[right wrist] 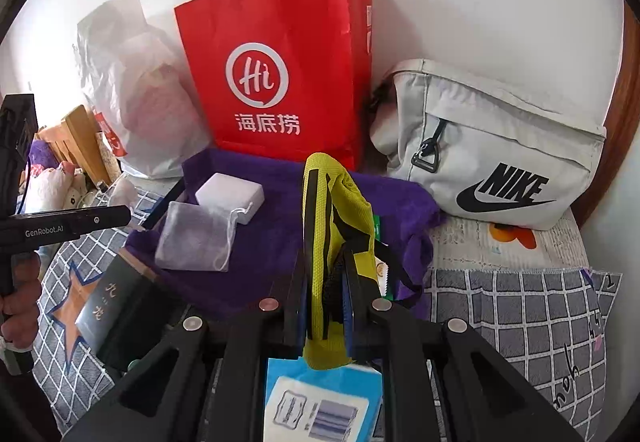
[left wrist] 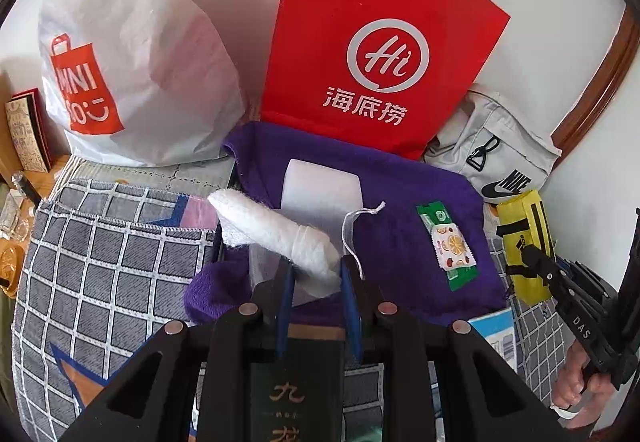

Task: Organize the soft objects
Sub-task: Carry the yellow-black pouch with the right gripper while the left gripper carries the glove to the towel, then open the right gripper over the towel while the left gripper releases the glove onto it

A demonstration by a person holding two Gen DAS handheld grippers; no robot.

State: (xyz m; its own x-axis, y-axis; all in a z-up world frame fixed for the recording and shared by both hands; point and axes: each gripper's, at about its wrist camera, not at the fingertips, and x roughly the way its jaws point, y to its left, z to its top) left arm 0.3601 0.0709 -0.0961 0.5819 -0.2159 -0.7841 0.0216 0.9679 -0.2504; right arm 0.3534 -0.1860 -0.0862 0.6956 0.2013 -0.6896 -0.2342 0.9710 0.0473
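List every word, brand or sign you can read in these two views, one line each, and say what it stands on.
"Hi" and "海底捞": red paper bag.
"NIKE" with swoosh: grey pouch.
"MINI" above partly hidden letters: white plastic bag.
"GenRobot.AI": left gripper.
"DAS": right gripper.
"九" and "龙": dark box.
Too small or blurred: green snack packet, blue-and-white pack, cream print at the left edge.

Snack packet (right wrist: 383,274) mostly hidden behind yellow pouch (right wrist: 320,242).
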